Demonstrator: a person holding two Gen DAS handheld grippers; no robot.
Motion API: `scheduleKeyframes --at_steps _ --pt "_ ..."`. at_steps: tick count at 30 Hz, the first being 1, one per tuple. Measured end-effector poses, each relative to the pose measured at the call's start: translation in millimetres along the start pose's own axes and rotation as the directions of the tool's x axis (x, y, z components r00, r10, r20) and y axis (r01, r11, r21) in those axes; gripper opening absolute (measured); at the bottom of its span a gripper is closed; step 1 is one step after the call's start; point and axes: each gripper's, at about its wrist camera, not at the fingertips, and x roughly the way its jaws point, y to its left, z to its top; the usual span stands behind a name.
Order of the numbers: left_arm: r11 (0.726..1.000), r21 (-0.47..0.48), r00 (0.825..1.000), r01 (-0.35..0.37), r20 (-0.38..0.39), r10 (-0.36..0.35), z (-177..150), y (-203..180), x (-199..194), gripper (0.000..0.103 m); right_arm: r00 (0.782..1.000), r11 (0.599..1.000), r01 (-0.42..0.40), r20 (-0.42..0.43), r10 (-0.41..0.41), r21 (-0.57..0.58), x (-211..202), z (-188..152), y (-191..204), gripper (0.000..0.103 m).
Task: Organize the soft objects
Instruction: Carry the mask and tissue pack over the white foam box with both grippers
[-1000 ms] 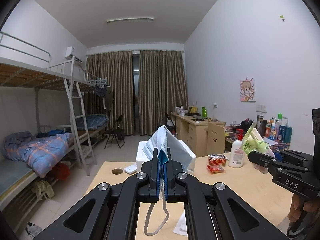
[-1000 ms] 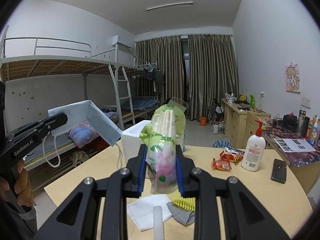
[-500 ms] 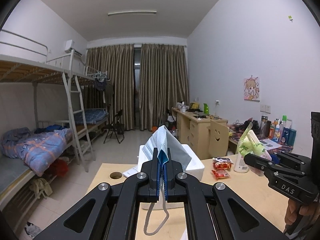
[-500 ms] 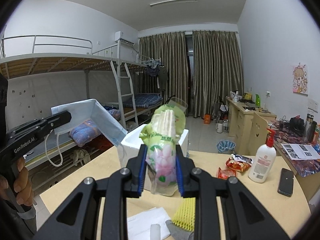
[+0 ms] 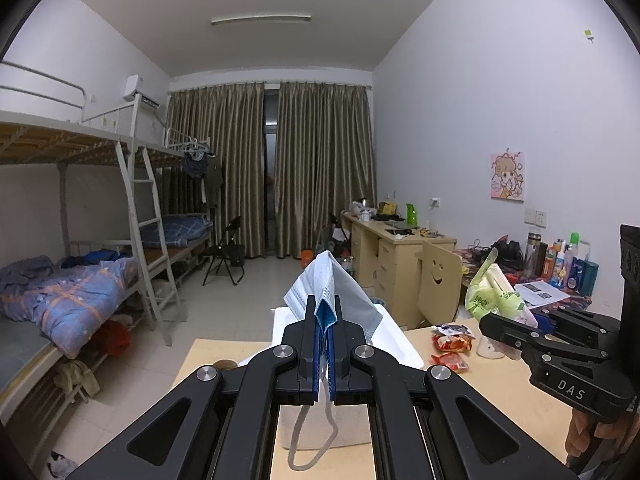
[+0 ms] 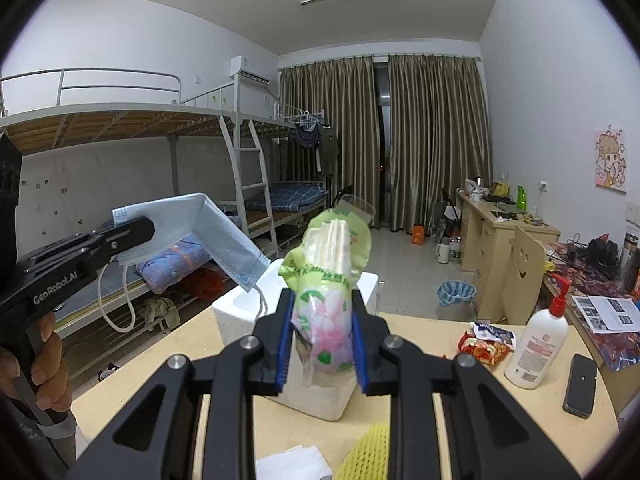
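My left gripper point(image 5: 327, 312) is shut on a folded light-blue face mask point(image 5: 352, 300); its ear loop hangs below the jaws. The mask also shows in the right wrist view point(image 6: 216, 236). My right gripper point(image 6: 320, 320) is shut on a green tissue pack with a pink flower print point(image 6: 330, 276), also in the left wrist view point(image 5: 494, 292). Both are held in the air near a white foam box point(image 5: 400, 344) on the wooden table point(image 6: 420, 344); the box shows in the right wrist view point(image 6: 240, 312), just behind the tissue pack.
Red snack packets point(image 6: 486, 340), a white pump bottle point(image 6: 538, 352) and a black phone point(image 6: 580, 384) lie on the table's right. A yellow foam net point(image 6: 368, 452) and white paper point(image 6: 296, 462) lie at the near edge. Bunk beds stand left, desks right.
Both grippers have moved forward toward the foam box with their loads still held; the box and table objects look nearer. Grips are unchanged.
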Motion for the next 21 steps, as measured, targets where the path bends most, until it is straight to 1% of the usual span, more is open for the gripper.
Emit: scheduleKeyframes --at_steps 12,17,21 --pt "1.000 -0.004 0.999 0.027 -0.047 -0.027 6 6 49 0.003 0.999 1.000 -0.005 -0.054 0.004 -0.015 33 8 -1 0.030" --pt "0.998 -0.015 0.996 0.061 -0.064 -0.062 9 7 75 0.003 0.997 1.000 -0.005 -0.072 0.003 -0.019 46 11 -5 0.030" --pt "0.997 -0.004 0.994 0.074 -0.084 -0.074 7 3 94 0.003 0.997 1.000 -0.010 -0.077 0.009 -0.023 51 13 -3 0.030"
